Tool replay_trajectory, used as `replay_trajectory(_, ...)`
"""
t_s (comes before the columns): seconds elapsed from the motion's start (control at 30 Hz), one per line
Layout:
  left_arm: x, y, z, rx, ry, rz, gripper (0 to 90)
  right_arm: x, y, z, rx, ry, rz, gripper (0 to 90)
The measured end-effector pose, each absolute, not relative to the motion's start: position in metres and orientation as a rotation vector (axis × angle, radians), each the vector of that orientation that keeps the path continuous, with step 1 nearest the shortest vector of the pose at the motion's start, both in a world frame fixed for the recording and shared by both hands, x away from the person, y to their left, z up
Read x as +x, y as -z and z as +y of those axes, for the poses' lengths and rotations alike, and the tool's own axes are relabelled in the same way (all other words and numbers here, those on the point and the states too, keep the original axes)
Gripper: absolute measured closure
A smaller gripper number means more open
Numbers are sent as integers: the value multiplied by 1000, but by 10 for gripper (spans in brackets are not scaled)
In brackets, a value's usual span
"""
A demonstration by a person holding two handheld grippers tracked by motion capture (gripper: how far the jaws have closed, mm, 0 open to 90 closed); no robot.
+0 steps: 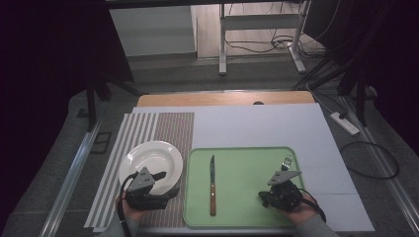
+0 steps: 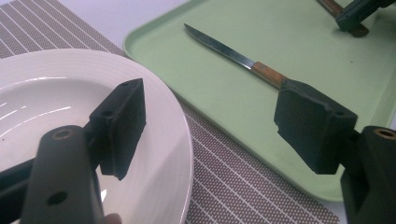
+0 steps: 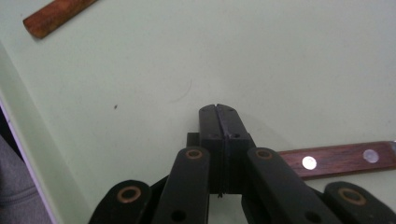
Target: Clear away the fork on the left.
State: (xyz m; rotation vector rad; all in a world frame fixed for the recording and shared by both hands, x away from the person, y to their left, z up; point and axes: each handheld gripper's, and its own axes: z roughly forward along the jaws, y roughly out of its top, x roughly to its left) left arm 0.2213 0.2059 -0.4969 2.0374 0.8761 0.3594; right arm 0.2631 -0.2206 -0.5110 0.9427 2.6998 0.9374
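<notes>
- Tongs first: the left tongs stand spread, with nothing between the jaws, hovering over the near rim of the white plate; the right tongs are pressed together with nothing pinched, tips low over the green tray beside a wooden fork handle.
- Counter: a pale sheet covers it, with a bare wooden strip along the far edge.
- Striped placemat: it lies at the left of the counter, under the plate and just beside the tray.
- Green tray: it sits at the near middle of the counter, carrying the knife and the fork.
- White plate: it rests on the placemat near the tray's left edge, and appears empty.
- Knife: it lies lengthwise on the left part of the tray, blade pointing away from the person, wooden handle toward them, well apart from both tongs.
- Fork: its tines show on the right part of the tray, just beyond the right tongs; its riveted wooden handle lies beside the closed tips, not gripped.
</notes>
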Motion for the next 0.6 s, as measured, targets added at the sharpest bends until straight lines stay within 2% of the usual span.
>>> replay_trajectory(0.6, 222, 498, 204, 2051, -354, 860, 261, 246, 510, -254, 1075, -963, 2648, 896)
